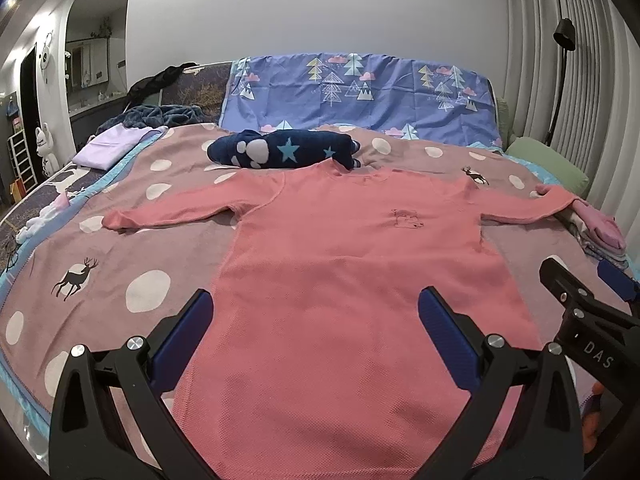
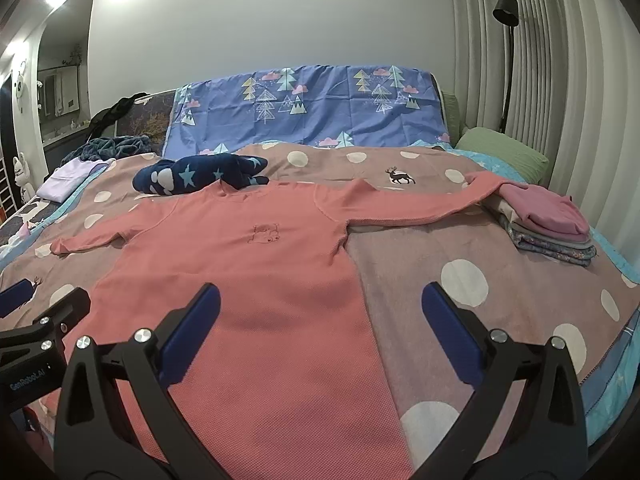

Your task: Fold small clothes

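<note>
While both hand-held grippers gape, pink shirt (image 1: pixel 344 264) lies apparently flat.

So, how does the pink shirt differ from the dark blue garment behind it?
The pink shirt lies flat with both sleeves spread; the dark blue garment is bunched into a lump. The pink shirt is plain apart from a small line drawing on the chest; the dark blue garment has stars and white blobs. Both lie unfolded on the dotted blanket, touching at the collar.

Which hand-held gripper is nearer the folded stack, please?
Right. The right hand-held gripper is over the shirt's stack-side edge; the left hand-held gripper hovers mid-shirt, farther from the folded stack.
</note>
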### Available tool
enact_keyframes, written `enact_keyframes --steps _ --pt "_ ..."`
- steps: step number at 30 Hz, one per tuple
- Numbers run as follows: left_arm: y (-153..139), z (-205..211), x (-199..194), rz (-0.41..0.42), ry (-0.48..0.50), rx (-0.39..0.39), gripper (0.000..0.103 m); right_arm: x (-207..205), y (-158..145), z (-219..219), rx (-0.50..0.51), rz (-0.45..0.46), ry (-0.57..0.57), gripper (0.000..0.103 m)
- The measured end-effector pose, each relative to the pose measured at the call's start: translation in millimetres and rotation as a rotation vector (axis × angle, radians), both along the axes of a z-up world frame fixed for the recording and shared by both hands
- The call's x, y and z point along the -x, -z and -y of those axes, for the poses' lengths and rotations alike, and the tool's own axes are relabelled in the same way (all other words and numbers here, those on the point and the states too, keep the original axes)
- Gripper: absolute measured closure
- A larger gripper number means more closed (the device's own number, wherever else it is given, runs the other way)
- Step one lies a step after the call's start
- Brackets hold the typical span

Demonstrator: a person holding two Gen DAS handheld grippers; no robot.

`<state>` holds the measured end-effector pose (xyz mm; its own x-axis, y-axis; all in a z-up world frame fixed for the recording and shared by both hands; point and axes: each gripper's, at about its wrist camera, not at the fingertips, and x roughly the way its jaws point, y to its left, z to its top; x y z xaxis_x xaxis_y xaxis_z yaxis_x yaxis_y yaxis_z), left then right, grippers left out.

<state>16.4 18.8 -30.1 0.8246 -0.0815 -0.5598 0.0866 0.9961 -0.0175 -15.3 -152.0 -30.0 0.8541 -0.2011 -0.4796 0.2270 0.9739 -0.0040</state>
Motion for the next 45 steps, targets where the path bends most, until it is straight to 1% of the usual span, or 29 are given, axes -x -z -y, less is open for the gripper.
enact_keyframes --steps 5,17,25,30,36,39,45 --pt "0 0 2 0.009 0.009 -0.006 0.001 0 0 0 0.000 0.001 0.000 0.002" --pt "2 0 1 -0.004 0.030 0.006 0.001 0 -1 -1 -0.001 -0.002 -0.002 0.002" --pt "1 4 3 0.015 0.033 -0.011 0.001 -3 -4 -8 0.015 -0.003 -0.018 0.002" --pt "-1 5 4 0.028 0.033 -0.013 0.001 -5 -6 -11 0.026 -0.003 -0.032 0.002" --pt "-1 4 3 0.033 0.024 -0.008 0.001 -8 -5 -13 0.038 -0.008 -0.022 0.002" --pt "-1 2 1 0.030 0.018 -0.002 0.001 -7 -7 -13 0.040 0.008 -0.011 0.002" --pt "0 0 -1 0.027 0.012 0.009 0.001 -9 -8 -13 0.041 0.012 -0.016 0.002"
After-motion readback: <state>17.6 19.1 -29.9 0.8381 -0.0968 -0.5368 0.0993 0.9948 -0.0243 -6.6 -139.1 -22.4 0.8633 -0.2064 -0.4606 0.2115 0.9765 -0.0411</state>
